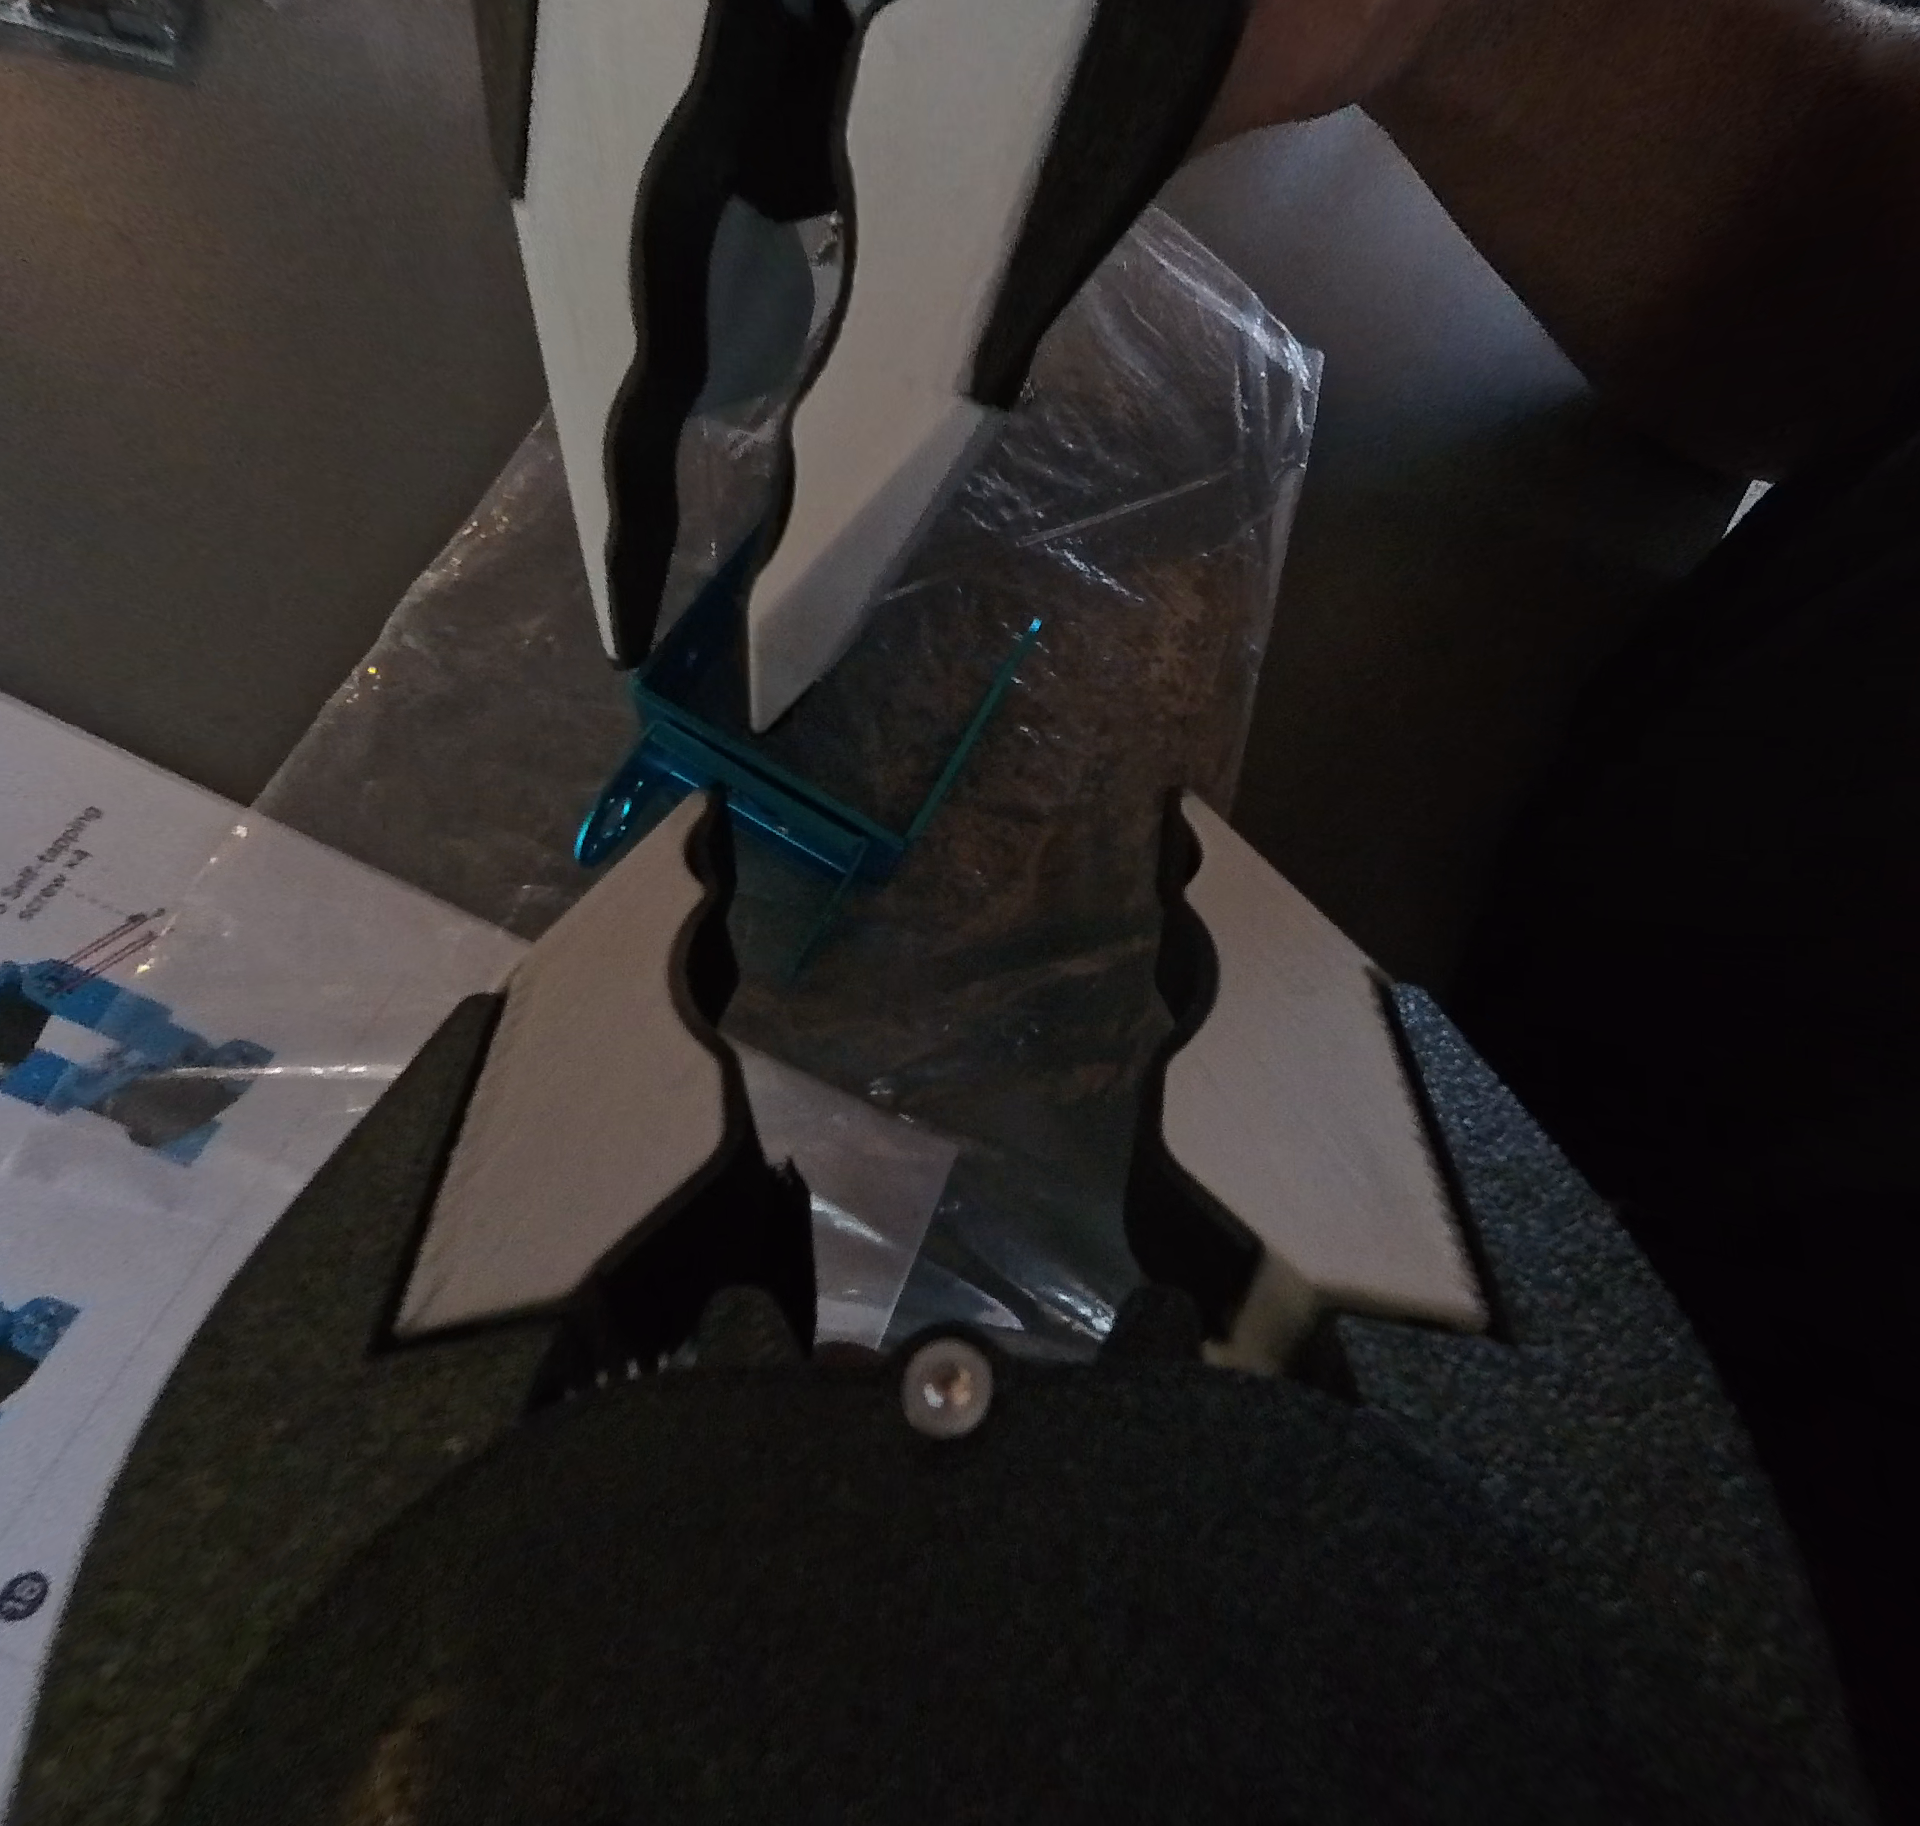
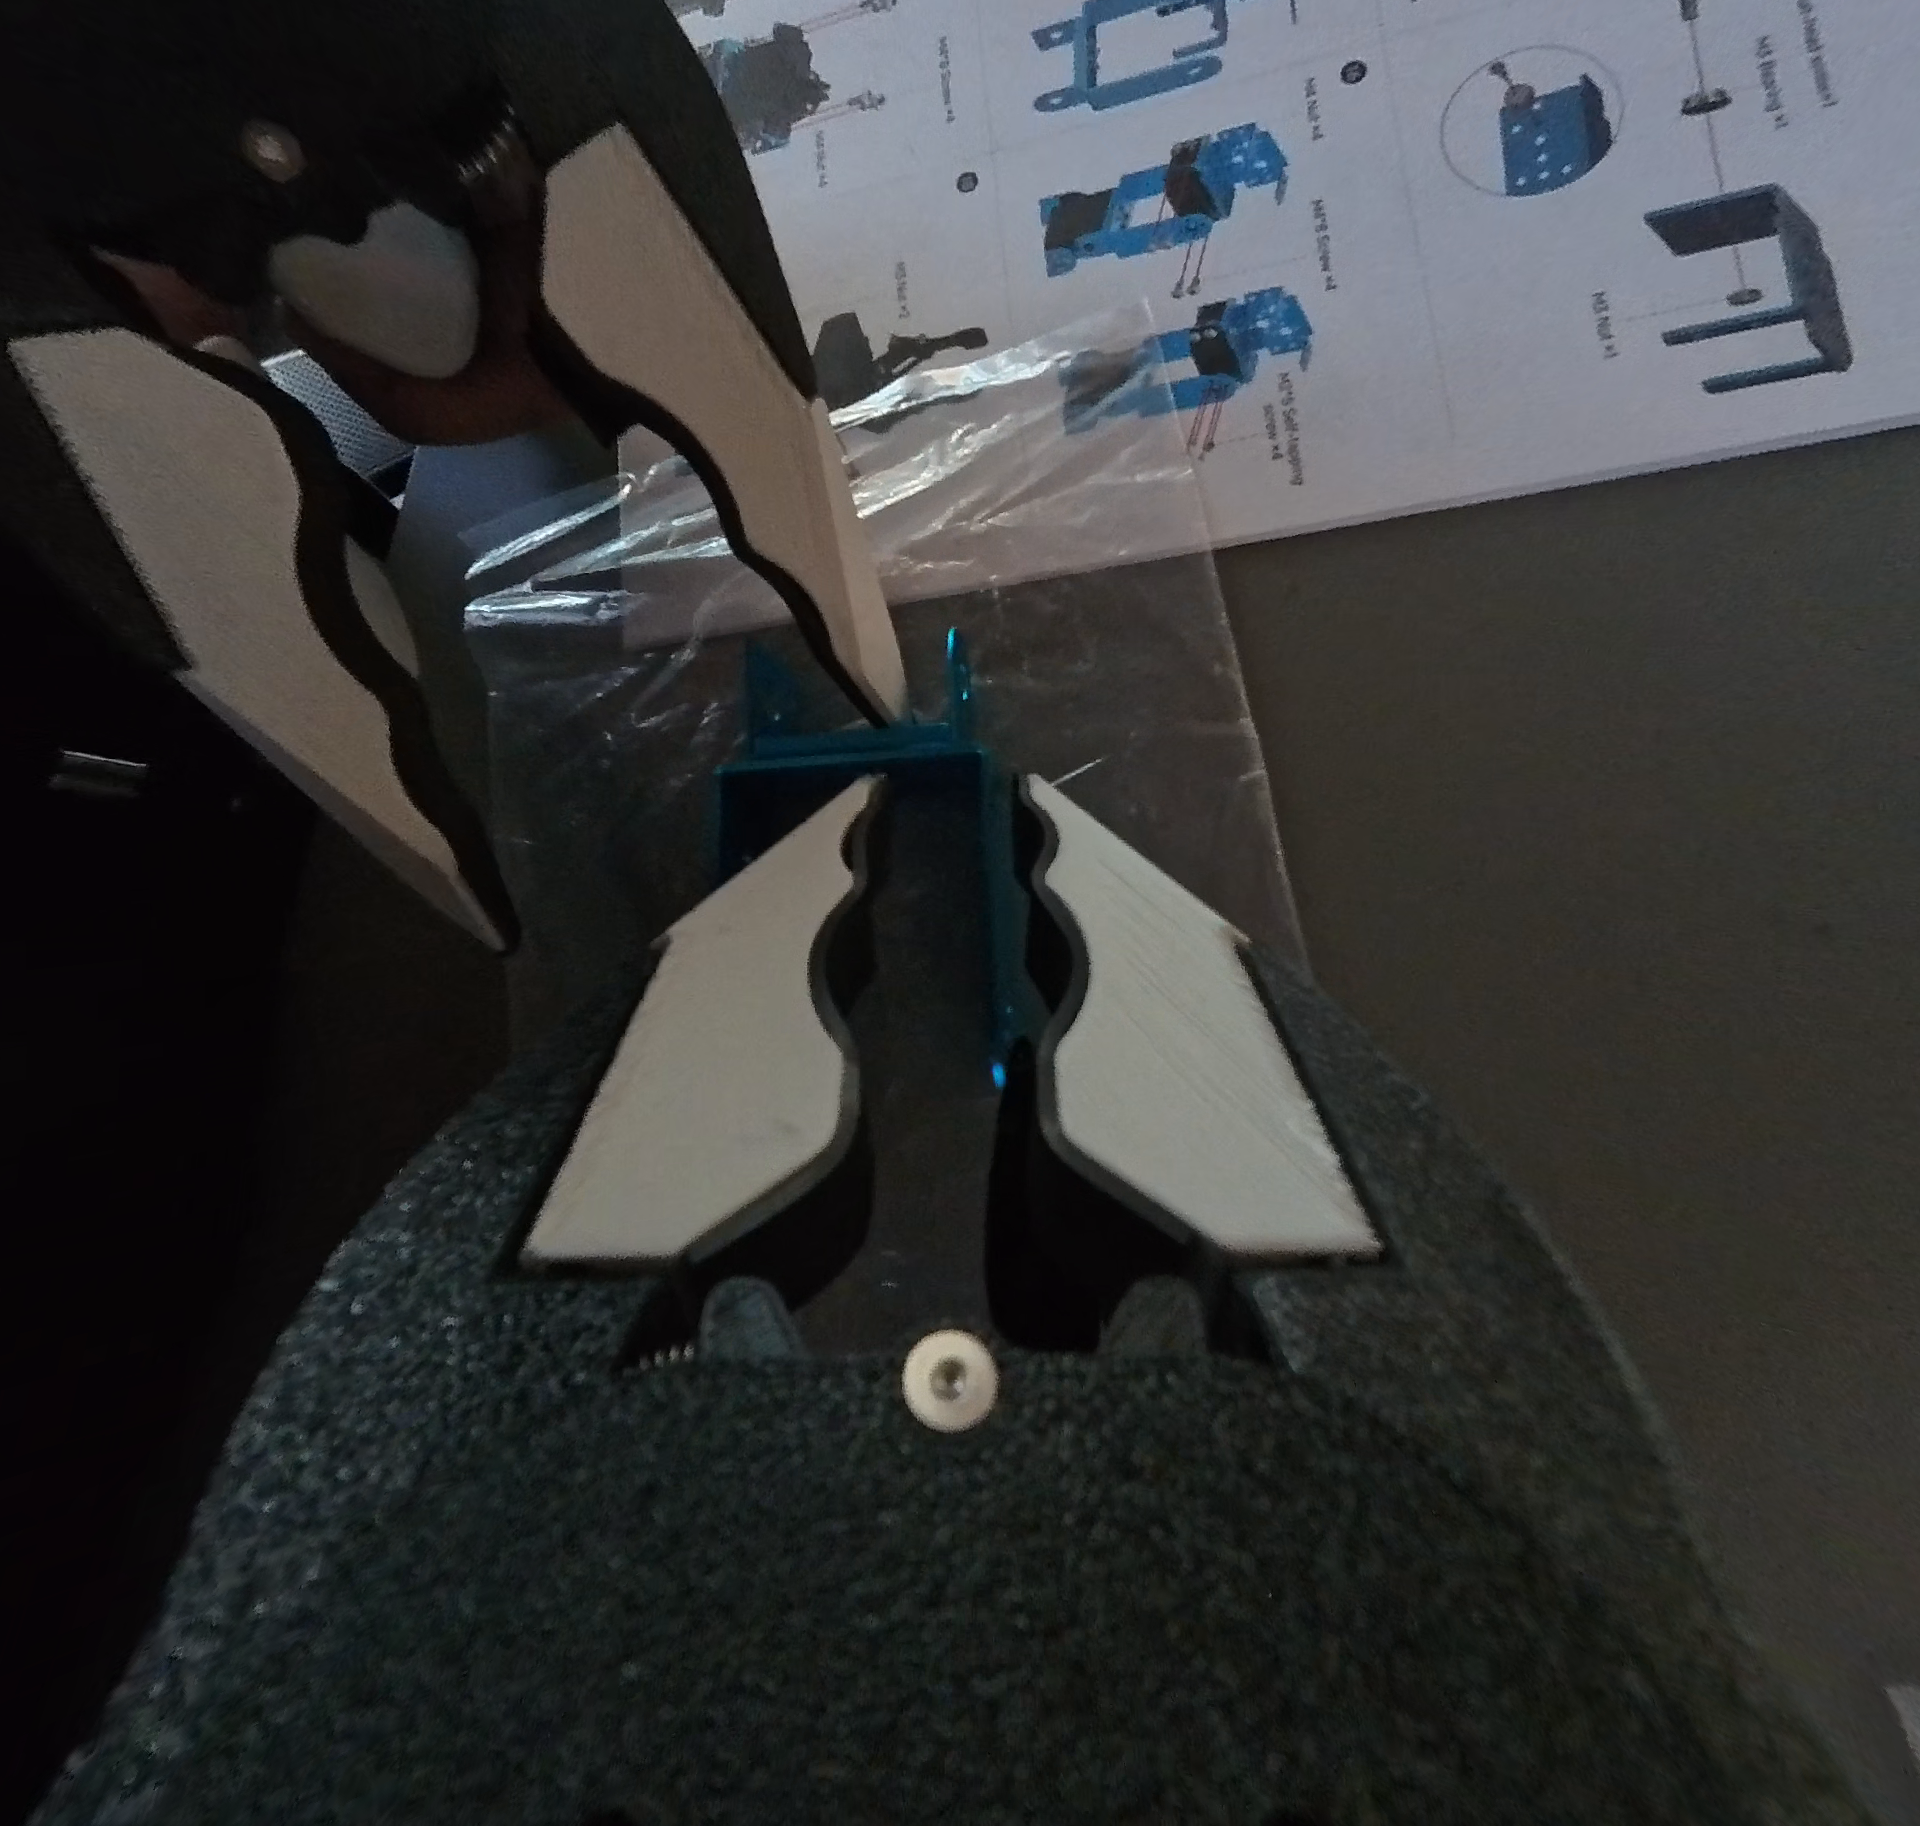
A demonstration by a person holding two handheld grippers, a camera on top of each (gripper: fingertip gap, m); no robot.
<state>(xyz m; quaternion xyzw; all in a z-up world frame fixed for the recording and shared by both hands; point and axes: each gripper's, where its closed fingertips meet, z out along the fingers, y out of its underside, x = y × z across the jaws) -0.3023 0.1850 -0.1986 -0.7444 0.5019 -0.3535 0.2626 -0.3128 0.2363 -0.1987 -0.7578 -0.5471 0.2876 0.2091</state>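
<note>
Blue anodised metal, bent into a bracket [image 1: 769, 800] with upright side walls, sits between the two pairs of tongs above a crinkled clear plastic bag [image 1: 1091, 633] that lies on the brown worktop [image 1: 260, 426]. In the left wrist view the left tongs [image 1: 940, 810] stand wide apart, one tip touching or just beside the bracket's lower edge near its rounded tab, the other tip well clear over the bag. Facing them from above, the right tongs [image 1: 691, 680] are narrowed about one upright wall of the bracket, a tip on either side of it. The right wrist view shows the same from the other end: the right tongs [image 2: 951, 784] are closed close around the bracket [image 2: 925, 810], whose blue wall runs between the white fingers, while one finger of the left tongs [image 2: 878, 711] reaches down to the bracket's far end. A printed instruction sheet [image 2: 1455, 218] with blue part drawings lies on the worktop beyond, partly under the bag. A person's bare arm [image 1: 1558, 62] shows behind the right tongs.
</note>
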